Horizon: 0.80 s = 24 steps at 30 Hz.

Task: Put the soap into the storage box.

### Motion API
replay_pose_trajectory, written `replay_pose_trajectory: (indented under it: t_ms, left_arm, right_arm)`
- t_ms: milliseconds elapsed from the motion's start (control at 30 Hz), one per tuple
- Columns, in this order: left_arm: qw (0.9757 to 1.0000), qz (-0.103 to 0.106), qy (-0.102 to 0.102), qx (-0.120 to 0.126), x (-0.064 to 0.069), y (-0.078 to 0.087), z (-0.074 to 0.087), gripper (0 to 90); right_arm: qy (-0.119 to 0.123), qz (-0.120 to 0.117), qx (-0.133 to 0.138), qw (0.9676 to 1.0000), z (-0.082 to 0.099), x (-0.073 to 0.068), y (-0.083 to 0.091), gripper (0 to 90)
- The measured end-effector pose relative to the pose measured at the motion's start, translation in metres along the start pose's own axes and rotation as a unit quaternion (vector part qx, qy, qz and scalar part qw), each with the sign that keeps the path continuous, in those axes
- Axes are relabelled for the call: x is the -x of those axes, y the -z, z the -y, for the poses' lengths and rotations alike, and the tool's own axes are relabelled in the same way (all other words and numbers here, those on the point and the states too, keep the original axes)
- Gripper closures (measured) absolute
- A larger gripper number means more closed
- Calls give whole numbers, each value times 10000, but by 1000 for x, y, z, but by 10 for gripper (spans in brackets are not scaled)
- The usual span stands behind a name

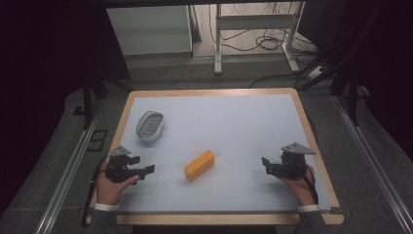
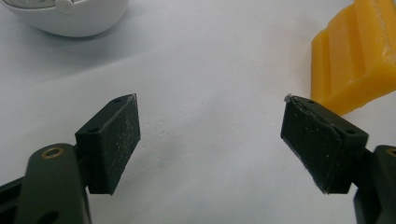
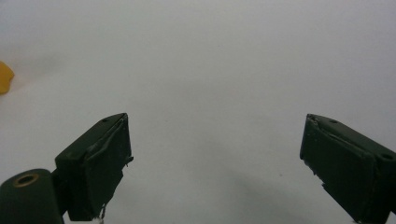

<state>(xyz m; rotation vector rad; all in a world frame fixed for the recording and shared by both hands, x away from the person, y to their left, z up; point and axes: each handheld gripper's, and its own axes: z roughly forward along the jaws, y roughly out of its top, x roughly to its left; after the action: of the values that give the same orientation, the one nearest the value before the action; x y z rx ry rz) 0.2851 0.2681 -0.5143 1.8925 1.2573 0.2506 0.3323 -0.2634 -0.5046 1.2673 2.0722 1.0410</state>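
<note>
In the middle of the table (image 1: pixel 234 122) lies a yellow block (image 1: pixel 198 165) with stepped ridges, slanting. My left gripper (image 1: pixel 147 170) and right gripper (image 1: pixel 265 162) hold nothing, jaws wide apart.

Open mat: the pale table surface (image 1: pixel 234 122) is lying bare across the centre, upper right and lower middle of the high view. Obstacles: a yellow block (image 1: pixel 199 165) is sitting at lower centre between the left gripper (image 1: pixel 148 169) and right gripper (image 1: pixel 265 162); a white dish (image 1: pixel 149 125) is occupying the upper left, near the left table edge.
</note>
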Motion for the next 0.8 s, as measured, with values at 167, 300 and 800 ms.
replay_pose_trajectory:
  t_ms: [167, 300, 800]
  left_arm:
    - [10000, 13, -33, 5, 0, 1, 1, 203]
    - [10000, 1, -43, 10, 0, 2, 1, 203]
    - [9999, -70, -87, 18, 2, 1, 0, 196]
  right_arm:
    - [101, 24, 40, 9999, 2, 0, 1, 100]
    - [174, 85, 27, 9998, 3, 1, 2, 104]
    - [-90, 231, 51, 9997, 9, 14, 8, 103]
